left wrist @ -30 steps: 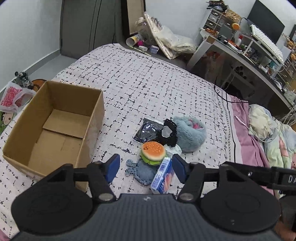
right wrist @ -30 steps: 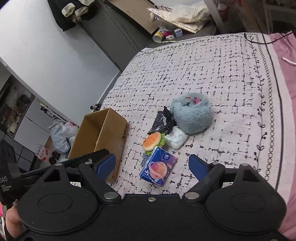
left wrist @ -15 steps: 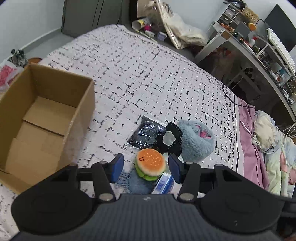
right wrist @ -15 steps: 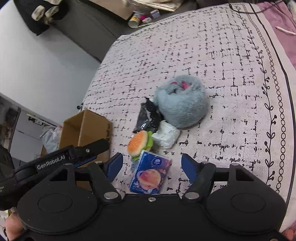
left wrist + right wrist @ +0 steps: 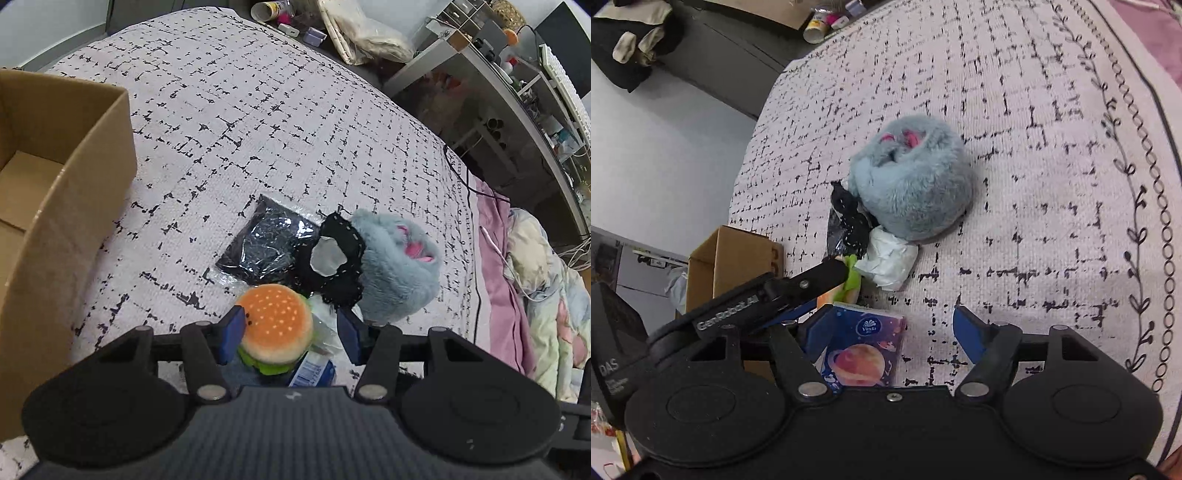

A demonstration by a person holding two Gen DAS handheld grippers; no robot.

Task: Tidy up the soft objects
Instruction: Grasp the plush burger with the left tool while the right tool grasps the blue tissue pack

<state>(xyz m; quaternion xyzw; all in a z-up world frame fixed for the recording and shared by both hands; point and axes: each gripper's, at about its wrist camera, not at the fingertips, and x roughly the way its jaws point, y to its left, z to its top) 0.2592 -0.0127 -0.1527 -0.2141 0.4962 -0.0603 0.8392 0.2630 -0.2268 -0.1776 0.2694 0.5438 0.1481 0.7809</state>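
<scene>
A plush burger (image 5: 275,328) lies on the bed between the fingers of my left gripper (image 5: 291,330), which is open around it; the left pad touches it and the right pad stands off. A blue tissue pack (image 5: 862,350) lies just under my right gripper (image 5: 892,332), which is open above it. A fluffy blue-grey plush (image 5: 912,181) (image 5: 395,273), a black lace piece (image 5: 340,258), a dark plastic bag (image 5: 269,240) and a white wad (image 5: 888,260) lie close together. An open cardboard box (image 5: 62,192) stands at the left.
The patterned bedspread (image 5: 258,110) stretches beyond the pile. A pink sheet and a blanket (image 5: 546,280) lie at the right edge. A desk with clutter (image 5: 517,74) stands past the bed. The left gripper's arm (image 5: 768,295) crosses the right wrist view.
Both grippers have come down and forward onto the pile. My left gripper now straddles the burger and has narrowed. My right gripper now hangs over the tissue pack.
</scene>
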